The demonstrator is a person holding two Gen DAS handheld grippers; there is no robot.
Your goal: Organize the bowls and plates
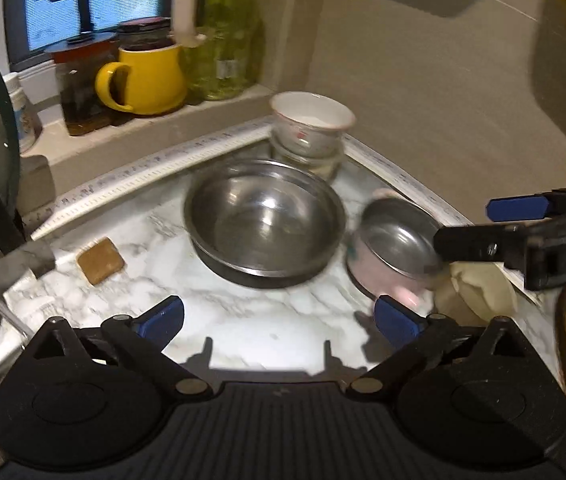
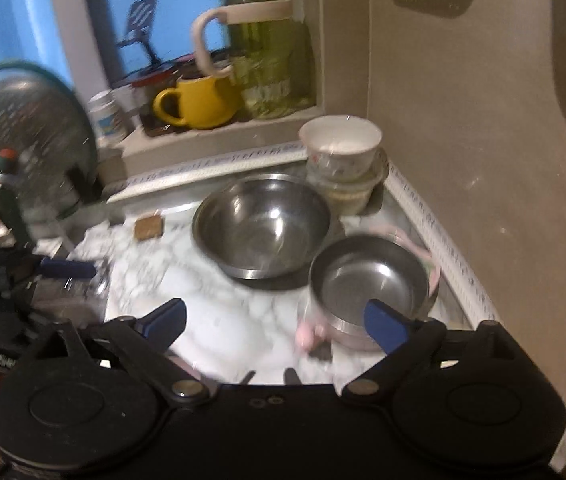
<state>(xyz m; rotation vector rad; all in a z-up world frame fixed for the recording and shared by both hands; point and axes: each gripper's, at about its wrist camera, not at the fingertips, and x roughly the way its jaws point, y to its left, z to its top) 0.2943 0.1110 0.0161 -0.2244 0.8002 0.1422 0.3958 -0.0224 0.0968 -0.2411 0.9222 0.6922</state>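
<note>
The marbled table (image 1: 243,320) carries a large steel bowl (image 1: 263,220) at centre, ahead of the left hand-held gripper (image 1: 279,316), whose jaws stand wide and empty. A smaller steel bowl (image 2: 369,280) sits beside it, just ahead of the right hand-held gripper (image 2: 279,320), also wide and empty. Stacked white bowls (image 1: 309,132) occupy the rear corner.

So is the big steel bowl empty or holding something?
Empty: the big steel bowl shows only bare, shiny metal inside in both views.
</note>
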